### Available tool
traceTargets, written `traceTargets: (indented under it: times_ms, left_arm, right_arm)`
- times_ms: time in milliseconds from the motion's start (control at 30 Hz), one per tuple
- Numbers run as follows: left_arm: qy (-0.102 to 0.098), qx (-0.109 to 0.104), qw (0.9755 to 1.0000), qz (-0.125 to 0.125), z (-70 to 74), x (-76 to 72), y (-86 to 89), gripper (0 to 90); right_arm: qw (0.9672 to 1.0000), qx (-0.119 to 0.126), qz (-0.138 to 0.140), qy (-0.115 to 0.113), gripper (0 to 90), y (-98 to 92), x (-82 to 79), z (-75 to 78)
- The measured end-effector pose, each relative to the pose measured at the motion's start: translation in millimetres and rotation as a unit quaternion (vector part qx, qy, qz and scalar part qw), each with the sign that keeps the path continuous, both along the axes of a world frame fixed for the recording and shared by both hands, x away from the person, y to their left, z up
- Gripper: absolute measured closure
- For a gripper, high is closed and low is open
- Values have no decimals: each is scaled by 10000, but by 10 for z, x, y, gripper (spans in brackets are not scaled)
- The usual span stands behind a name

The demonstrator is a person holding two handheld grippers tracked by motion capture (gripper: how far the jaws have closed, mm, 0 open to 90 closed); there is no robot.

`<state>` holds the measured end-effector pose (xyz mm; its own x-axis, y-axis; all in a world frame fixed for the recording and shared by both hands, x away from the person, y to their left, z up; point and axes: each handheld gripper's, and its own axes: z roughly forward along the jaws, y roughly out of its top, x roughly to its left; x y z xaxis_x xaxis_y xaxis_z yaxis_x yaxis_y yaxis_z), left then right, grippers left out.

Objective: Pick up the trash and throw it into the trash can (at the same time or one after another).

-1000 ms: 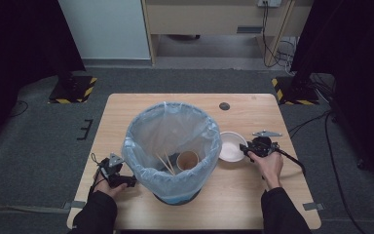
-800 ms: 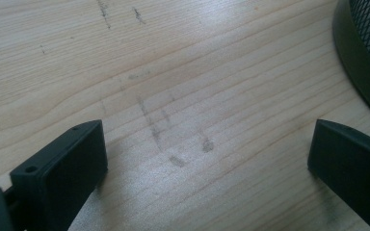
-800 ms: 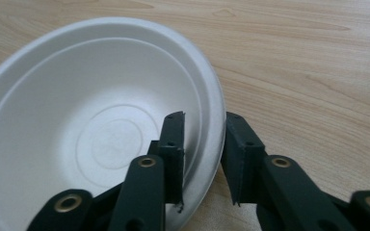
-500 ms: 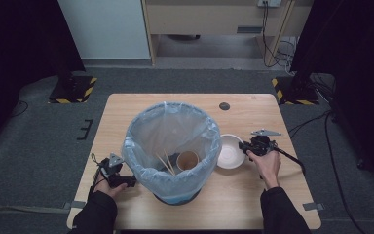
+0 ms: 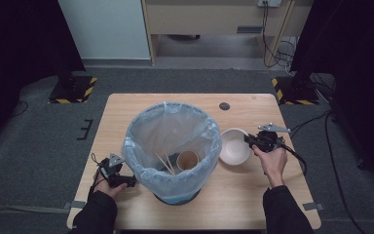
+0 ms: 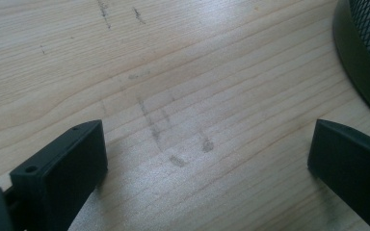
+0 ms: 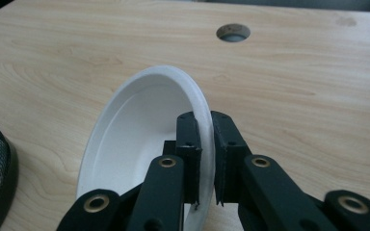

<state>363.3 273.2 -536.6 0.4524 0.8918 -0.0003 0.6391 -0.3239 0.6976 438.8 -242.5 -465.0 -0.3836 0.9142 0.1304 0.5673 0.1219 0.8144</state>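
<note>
High view: right tool (image 5: 251, 140) has just closed its jaws on the white bowl (image 5: 234, 146) rim, tipping it up at 3 o'clock of the lined bin (image 5: 171, 146). Left tool (image 5: 126, 181) rests wide on the counter (image 5: 253, 195) at 8 o'clock.

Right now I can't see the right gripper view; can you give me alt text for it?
The right gripper is shut on the near rim of a white bowl, which is tilted up off the wooden table. A round hole lies beyond.
</note>
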Motion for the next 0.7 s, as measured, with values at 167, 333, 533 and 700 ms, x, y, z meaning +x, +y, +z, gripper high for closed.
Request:
traceTargets:
  times_ms: [167,333,533,700]
  left_arm:
    - [2,1,10000,-1,0,0,0,0]
    - [0,0,10000,0,0,0,0,0]
    - [1,0,10000,0,0,0,0,0]
    - [0,-1,10000,0,0,0,0,0]
  right_arm:
    - [9997,122,-58,-219,836,-35,-27,124]
    - [9984,264,-159,-471,835,-85,-59,238]
    - [9948,558,-324,-786,835,-168,-104,387]
    - [9903,817,-400,-1049,835,-240,-155,539]
